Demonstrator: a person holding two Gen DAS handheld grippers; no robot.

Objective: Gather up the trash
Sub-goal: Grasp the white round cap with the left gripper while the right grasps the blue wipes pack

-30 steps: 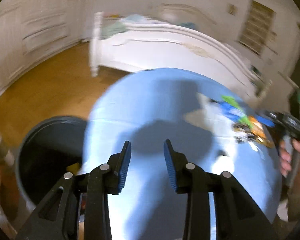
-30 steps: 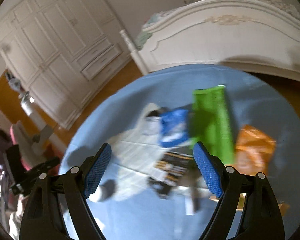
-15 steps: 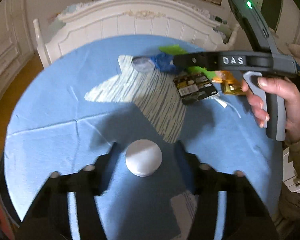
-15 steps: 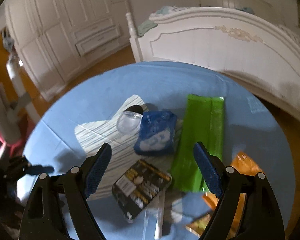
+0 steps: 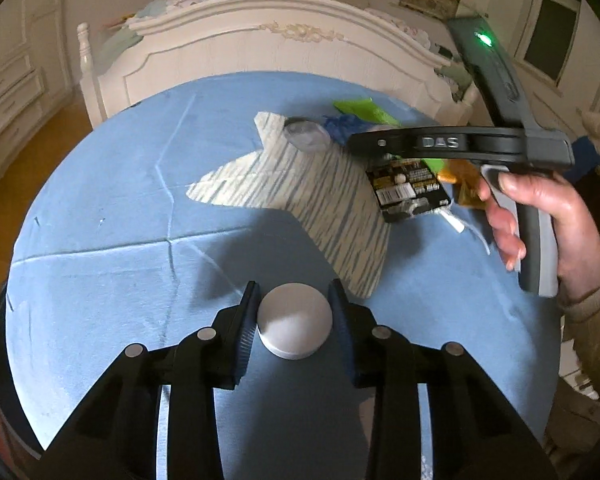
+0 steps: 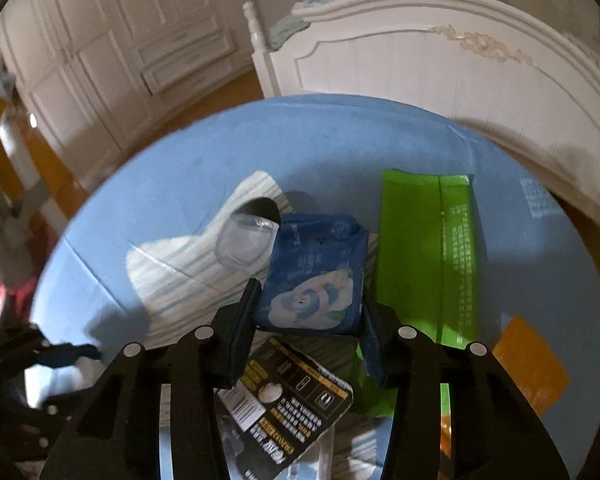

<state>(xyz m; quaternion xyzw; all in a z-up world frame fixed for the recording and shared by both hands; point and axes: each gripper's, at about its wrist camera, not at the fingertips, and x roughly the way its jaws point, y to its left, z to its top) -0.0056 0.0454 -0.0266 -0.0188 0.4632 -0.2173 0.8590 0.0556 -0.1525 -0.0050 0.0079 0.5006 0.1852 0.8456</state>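
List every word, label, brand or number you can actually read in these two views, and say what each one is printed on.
"DAS": raised letters on the arm of the right tongs.
Black and yellow packet: yellow and white print and a barcode, too small to read.
Green packet: a column of small white print, unreadable.
Blue packet: faint print, blurred.
Nothing else legible.

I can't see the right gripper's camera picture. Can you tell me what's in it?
The right gripper is closing its jaws around a blue wet-wipes packet on a round blue table. Nearby lie a green bag, a clear plastic cup, a black card and an orange wrapper.
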